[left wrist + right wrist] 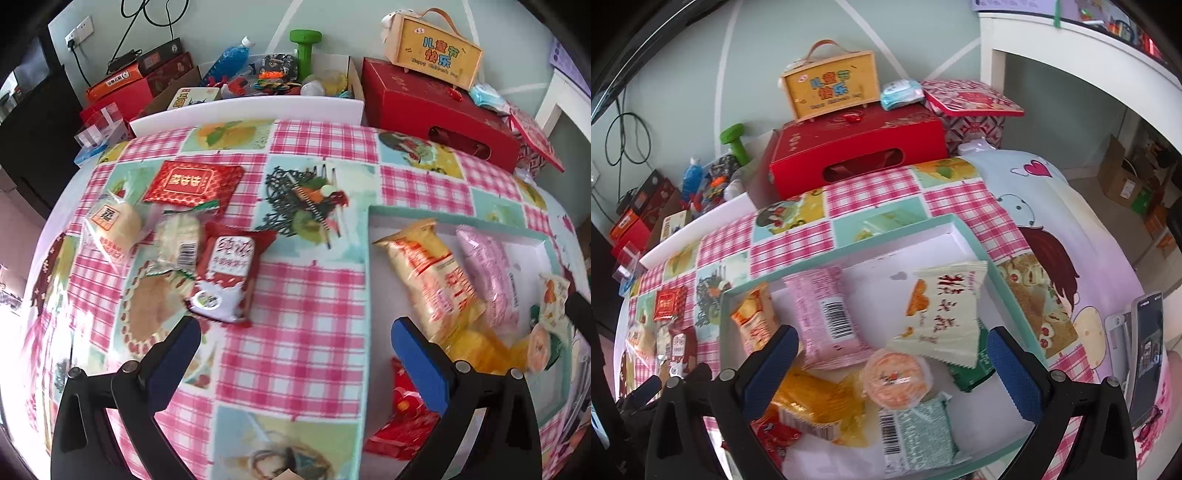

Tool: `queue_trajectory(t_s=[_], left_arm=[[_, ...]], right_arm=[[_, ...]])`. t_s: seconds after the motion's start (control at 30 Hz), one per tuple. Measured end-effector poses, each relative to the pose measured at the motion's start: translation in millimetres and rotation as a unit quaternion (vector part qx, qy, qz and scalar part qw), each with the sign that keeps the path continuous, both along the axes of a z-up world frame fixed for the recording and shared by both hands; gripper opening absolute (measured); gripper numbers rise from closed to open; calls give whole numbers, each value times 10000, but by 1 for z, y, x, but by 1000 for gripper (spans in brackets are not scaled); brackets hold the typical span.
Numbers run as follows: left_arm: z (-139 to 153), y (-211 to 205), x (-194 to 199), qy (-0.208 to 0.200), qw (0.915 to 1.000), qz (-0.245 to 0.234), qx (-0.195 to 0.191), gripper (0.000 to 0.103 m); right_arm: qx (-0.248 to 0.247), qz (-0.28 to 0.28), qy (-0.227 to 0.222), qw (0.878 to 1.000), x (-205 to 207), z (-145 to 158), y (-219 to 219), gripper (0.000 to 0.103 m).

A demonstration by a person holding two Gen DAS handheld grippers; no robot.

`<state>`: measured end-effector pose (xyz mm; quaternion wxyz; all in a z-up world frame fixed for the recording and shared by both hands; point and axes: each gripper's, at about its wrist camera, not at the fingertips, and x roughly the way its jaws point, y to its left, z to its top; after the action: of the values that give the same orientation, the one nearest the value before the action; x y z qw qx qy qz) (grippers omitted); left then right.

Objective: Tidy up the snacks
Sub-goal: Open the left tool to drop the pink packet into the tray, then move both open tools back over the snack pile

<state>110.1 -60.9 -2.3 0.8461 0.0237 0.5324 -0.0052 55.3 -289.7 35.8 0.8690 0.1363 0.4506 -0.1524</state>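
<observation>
A shallow teal-rimmed white tray (849,246) sits on the checked cloth and holds several snack packs: an orange pack (755,321), a pink pack (827,317), a white pack (942,314), a round orange cup (895,380), a green pack (916,435) and a yellow pack (816,406). My right gripper (890,363) is open and empty, above the tray. My left gripper (295,350) is open and empty over the cloth, left of the tray (369,258). Loose snacks lie left of it: a red milk pack (227,273), a clear cracker pack (177,240), a bun pack (110,225), a red foil pack (194,182).
A red gift box (857,155) with a yellow carry case (831,92) on it stands at the table's back. A white bin of toys (258,85) and a green dumbbell (304,51) sit behind the table. A phone on a stand (1145,354) is at the right.
</observation>
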Motion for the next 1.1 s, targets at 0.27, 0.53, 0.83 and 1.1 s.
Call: queue_trajectory(t_s=[0.27,0.53,0.83,1.1], left_arm=[[-2,14,-4,131,9994,-181,267,102],[10,51,4,11,9998,139,135,102],[13,101,13,60,9975,698,10,102],[12,140,21,134,9930,1129,-310,102]], right_arm=[[-46,335,82,9994,3,1,33,103],[-155,763,-3,9970,9,8,73,103],[-138,1132,25,9935,18,2,112,103],[-184,1486,123,9887,26,-5,146,103]])
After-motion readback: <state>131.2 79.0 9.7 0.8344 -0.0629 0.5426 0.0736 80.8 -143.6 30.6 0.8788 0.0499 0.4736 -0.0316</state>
